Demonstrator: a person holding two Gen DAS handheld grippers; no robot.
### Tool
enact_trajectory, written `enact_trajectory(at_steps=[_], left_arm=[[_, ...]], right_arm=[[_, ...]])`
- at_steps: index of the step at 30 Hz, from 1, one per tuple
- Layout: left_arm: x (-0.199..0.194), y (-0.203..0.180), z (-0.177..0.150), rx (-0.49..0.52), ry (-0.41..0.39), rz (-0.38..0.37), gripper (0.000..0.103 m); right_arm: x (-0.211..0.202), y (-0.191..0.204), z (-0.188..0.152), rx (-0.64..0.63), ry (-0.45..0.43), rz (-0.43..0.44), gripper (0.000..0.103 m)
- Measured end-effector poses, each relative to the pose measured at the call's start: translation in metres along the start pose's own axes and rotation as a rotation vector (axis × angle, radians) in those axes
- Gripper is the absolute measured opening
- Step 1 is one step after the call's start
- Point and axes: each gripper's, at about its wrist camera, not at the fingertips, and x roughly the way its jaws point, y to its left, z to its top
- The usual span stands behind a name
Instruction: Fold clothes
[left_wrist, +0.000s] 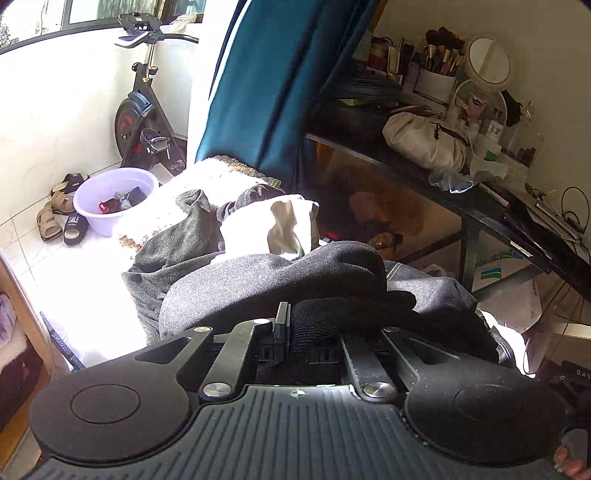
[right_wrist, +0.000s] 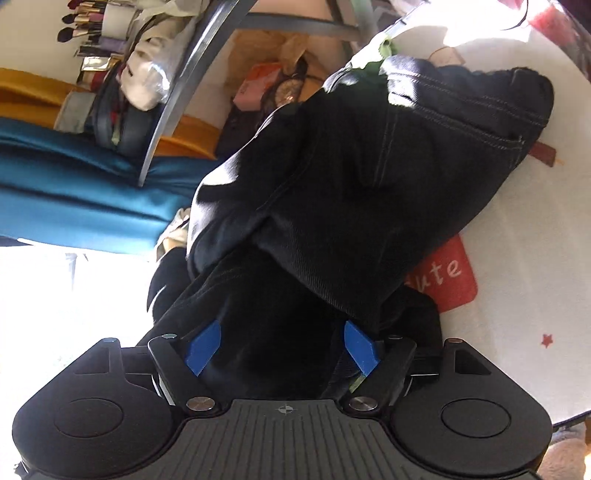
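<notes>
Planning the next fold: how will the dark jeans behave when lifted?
Probably floppy: the jeans already sag and crease over the bedding. Likely heavy for their size, given thick stitched denim. Probably not slippery: the weave looks coarse between the right claw fingers.

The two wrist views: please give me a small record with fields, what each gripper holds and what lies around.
left gripper: jaws closed on black knit cloth
right gripper: blue pads wide apart, dark jeans bunched between them
pile: grey garment, white cloth
surface: white printed sheet
background: lavender basin, exercise bike, teal curtain, cluttered desk
</notes>
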Motion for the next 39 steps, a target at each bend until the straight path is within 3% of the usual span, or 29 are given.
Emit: enact_trajectory(at_steps=[8, 13, 16, 22, 27, 30, 33, 35, 37, 39], left_arm=[[-0.015, -0.012, 0.021, 0.126, -0.027, -0.105, 0.006], [-0.009, -0.001, 0.038, 0.097, -0.023, -0.141, 0.006], [-0.002, 0.001, 0.044, 0.134, -0.025, -0.173, 0.006], [0.026, 0.01, 0.059, 0.15, -0.034, -0.244, 0.006], [0.065, 0.015, 0.081, 0.198, -0.039, -0.258, 0.006], [0.101, 0.016, 0.078, 0.231, 0.042, -0.251, 0.008], [0.134, 0.015, 0.065, 0.289, 0.139, -0.206, 0.021], [0.15, 0.013, 0.055, 0.342, 0.2, -0.17, 0.061], [0.156, 0.013, 0.046, 0.38, 0.233, -0.146, 0.074], [0.158, 0.013, 0.039, 0.408, 0.258, -0.133, 0.081]], right_arm=[[0.048, 0.018, 0.004, -0.074, -0.082, -0.234, 0.071], [0.023, 0.039, -0.009, -0.095, -0.17, -0.196, 0.073], [0.007, 0.045, -0.01, -0.119, -0.191, -0.211, 0.081], [-0.011, 0.065, -0.009, -0.118, -0.264, -0.247, 0.082], [-0.011, 0.078, -0.016, -0.158, -0.339, -0.343, 0.097], [0.007, 0.081, -0.014, -0.242, -0.34, -0.394, 0.101], [0.038, 0.078, -0.003, -0.276, -0.286, -0.411, 0.101], [0.062, 0.073, 0.007, -0.282, -0.259, -0.457, 0.101], [0.084, 0.067, 0.016, -0.276, -0.243, -0.512, 0.101], [0.104, 0.064, 0.026, -0.279, -0.24, -0.567, 0.101]])
